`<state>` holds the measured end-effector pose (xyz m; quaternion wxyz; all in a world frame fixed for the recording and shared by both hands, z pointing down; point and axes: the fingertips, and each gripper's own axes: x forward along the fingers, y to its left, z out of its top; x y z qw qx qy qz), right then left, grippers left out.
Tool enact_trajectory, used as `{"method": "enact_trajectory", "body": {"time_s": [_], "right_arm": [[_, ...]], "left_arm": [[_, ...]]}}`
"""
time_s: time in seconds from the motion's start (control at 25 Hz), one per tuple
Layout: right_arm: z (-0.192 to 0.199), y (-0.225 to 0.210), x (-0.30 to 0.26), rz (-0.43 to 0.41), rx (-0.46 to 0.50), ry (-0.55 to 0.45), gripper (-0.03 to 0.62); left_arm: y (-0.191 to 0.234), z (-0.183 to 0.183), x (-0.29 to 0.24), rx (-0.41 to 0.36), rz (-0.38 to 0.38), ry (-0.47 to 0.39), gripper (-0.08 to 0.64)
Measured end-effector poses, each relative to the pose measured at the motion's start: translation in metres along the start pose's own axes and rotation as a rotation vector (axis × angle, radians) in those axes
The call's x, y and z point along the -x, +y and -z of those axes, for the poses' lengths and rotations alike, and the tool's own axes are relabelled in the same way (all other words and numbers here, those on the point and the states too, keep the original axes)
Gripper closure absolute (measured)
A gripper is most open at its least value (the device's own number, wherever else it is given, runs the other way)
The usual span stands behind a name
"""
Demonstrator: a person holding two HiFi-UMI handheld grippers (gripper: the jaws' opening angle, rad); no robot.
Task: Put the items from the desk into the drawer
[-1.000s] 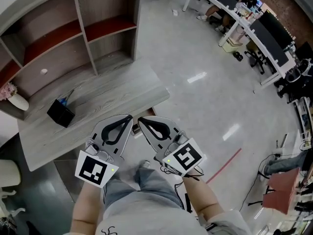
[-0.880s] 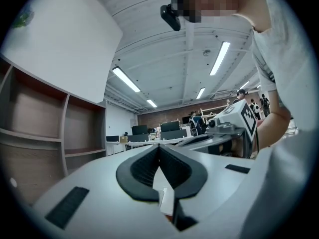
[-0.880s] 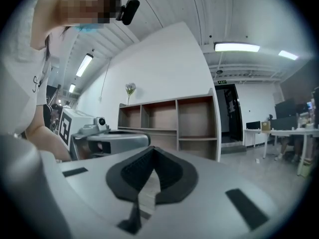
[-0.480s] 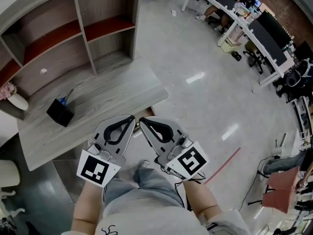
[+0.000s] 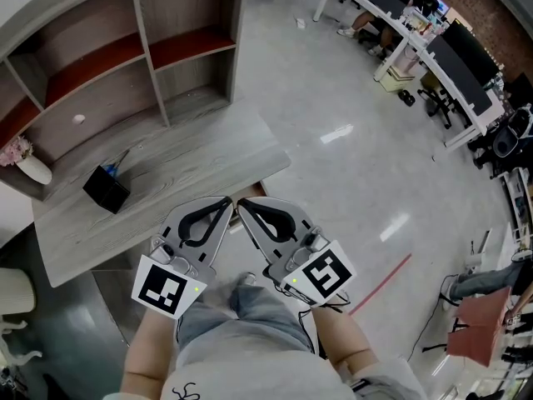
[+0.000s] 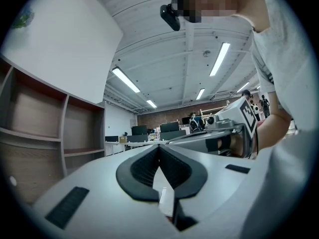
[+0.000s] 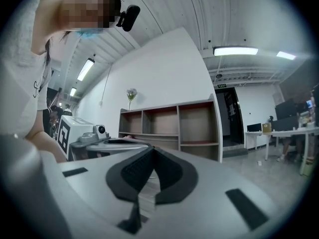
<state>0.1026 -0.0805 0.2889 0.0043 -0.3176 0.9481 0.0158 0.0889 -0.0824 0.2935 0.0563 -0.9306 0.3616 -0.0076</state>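
the floor [image 5: 350, 82] under me was pale grey and glossy, with lamp glare on it and a red line [image 5: 379, 283] across it. a wooden shelf unit [image 5: 108, 90] with open compartments stood behind the grey desk [image 5: 191, 165]. long white tables [image 5: 414, 42] lined the far side. strip lights [image 6: 125, 79] ran along the white ceiling, towards a brick wall [image 6: 169, 116].

Head view looks steeply down; gripper views tilt up, sharing shelves [image 5: 179, 47].
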Motion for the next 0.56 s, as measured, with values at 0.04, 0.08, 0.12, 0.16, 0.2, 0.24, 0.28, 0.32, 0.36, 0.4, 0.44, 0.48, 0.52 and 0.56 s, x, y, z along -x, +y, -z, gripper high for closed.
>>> {"method": "enact_trajectory", "body": {"time_s": [0.04,0.08,0.12,0.16,0.2,0.24,0.28,0.32,0.36,0.4,0.44,0.48,0.52,0.56], "right_arm": [[-0.0002,0.0004,0.0003,0.0,0.001,0.001,0.584],[-0.0002,0.001,0.0007,-0.001,0.001,0.002,0.585],[0.0,0.0016,0.0012,-0.002,0.0,0.003,0.585],[0.0003,0.0023,0.0014,-0.002,-0.001,0.005,0.585],[0.0006,0.0031,0.0013,-0.003,-0.002,0.006,0.585],[0.0009,0.0039,0.0009,-0.004,-0.003,0.006,0.586],[0.001,0.0047,0.0004,-0.005,-0.004,0.006,0.585],[0.0009,0.0054,0.0001,-0.006,-0.004,0.007,0.585],[0.0008,0.0059,0.0001,-0.007,-0.003,0.007,0.586],[0.0008,0.0062,0.0003,-0.007,-0.002,0.008,0.585],[0.0007,0.0064,0.0006,-0.008,-0.002,0.008,0.585],[0.0006,0.0066,0.0008,-0.008,-0.002,0.007,0.585],[0.0005,0.0066,0.0009,-0.007,-0.001,0.006,0.585],[0.0005,0.0066,0.001,-0.007,-0.001,0.005,0.585]], "left_arm": [[-0.0003,-0.0002,0.0005,-0.002,0.0,0.001,0.555],[-0.0008,-0.0006,0.0009,-0.003,0.0,0.001,0.555],[-0.0014,-0.0012,0.0013,-0.003,0.0,0.0,0.555],[-0.0018,-0.0017,0.0017,-0.002,-0.001,-0.002,0.555],[-0.002,-0.0021,0.0021,0.001,-0.002,-0.003,0.555],[-0.0019,-0.0024,0.0025,0.004,-0.003,-0.004,0.555],[-0.0018,-0.0028,0.0028,0.006,-0.003,-0.005,0.555],[-0.0018,-0.0032,0.003,0.005,-0.003,-0.006,0.555],[-0.0021,-0.0037,0.0033,0.003,-0.003,-0.007,0.555],[-0.0025,-0.0038,0.0037,0.004,-0.003,-0.008,0.555],[-0.0028,-0.0038,0.0042,0.006,-0.005,-0.009,0.555],[-0.003,-0.0037,0.0046,0.008,-0.006,-0.01,0.555],[-0.0031,-0.0037,0.0051,0.009,-0.007,-0.011,0.555],[-0.0032,-0.0036,0.0056,0.009,-0.008,-0.012,0.555]]}}
